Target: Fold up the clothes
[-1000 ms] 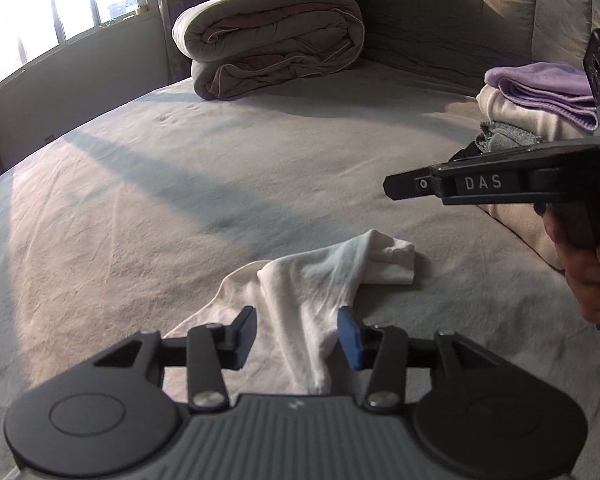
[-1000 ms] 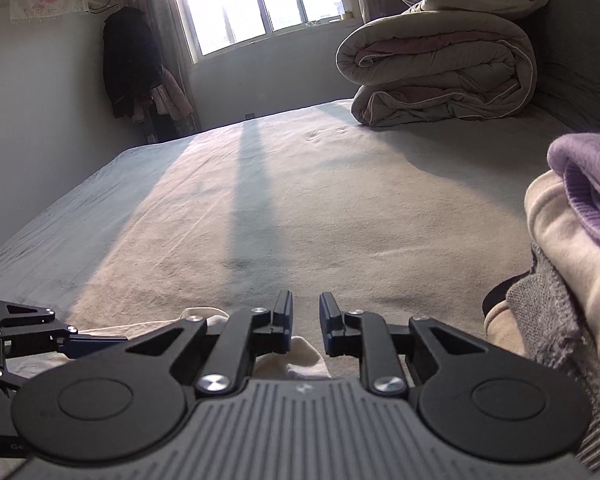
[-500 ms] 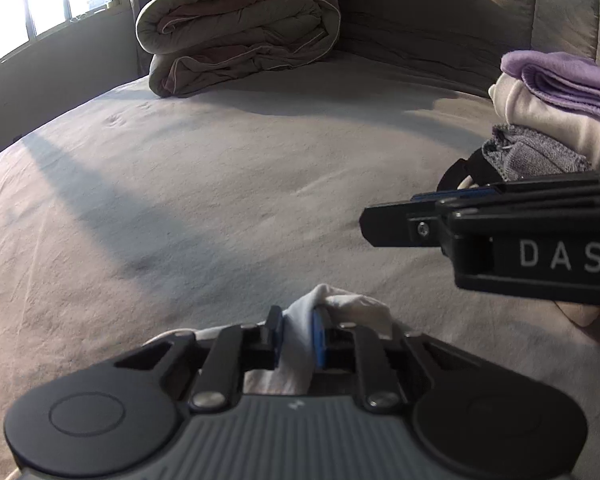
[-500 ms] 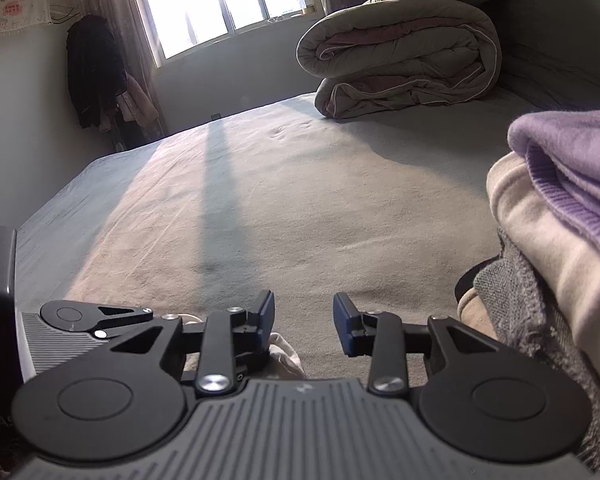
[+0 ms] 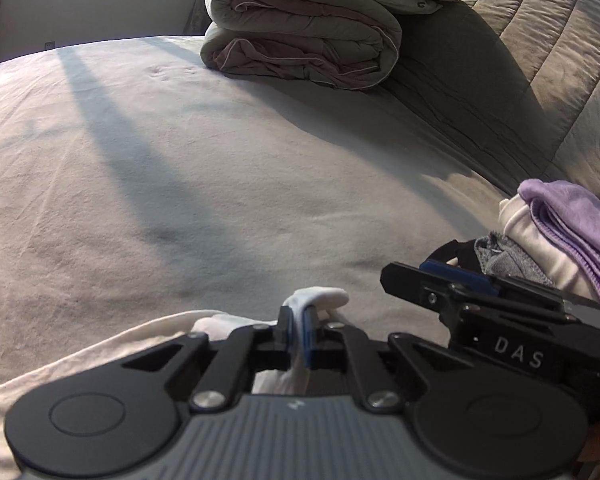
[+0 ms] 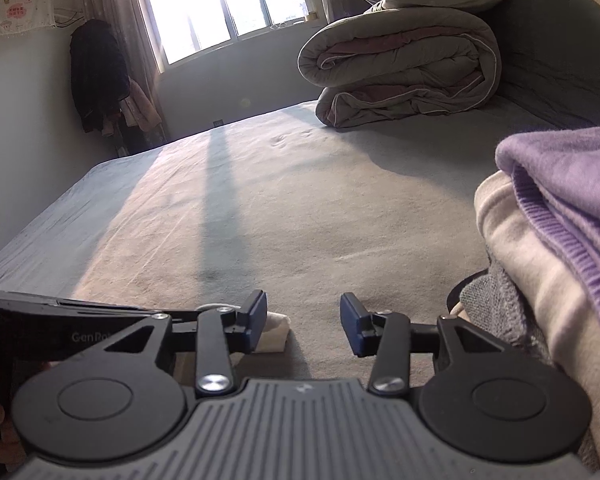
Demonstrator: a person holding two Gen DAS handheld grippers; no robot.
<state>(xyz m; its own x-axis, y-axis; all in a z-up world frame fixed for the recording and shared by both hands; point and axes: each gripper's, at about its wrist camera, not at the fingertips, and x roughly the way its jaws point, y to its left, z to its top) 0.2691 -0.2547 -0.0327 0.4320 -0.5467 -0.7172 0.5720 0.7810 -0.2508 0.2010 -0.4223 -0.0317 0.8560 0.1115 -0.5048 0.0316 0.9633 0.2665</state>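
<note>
I see a home bedroom: wide beige-sheeted bed, rolled grey-pink quilt, bright curtained window, dark hanging coat.

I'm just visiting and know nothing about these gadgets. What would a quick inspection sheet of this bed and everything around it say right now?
Surface: beige bed sheet, lightly wrinkled, a band of shadow across it.
Job's things: white cotton garment lying on the sheet, one fold pinched; stack of folded clothes, purple knit on top, cream and grey below.
Clutter: rolled grey-pink duvet with pillows on it.
Grippers: left gripper shut on the white garment; right gripper open, nothing between its fingers, just to the garment's right.
Cables: nothing seen.
Surroundings: bright window, dark coat hanging on the wall, padded headboard.
</note>
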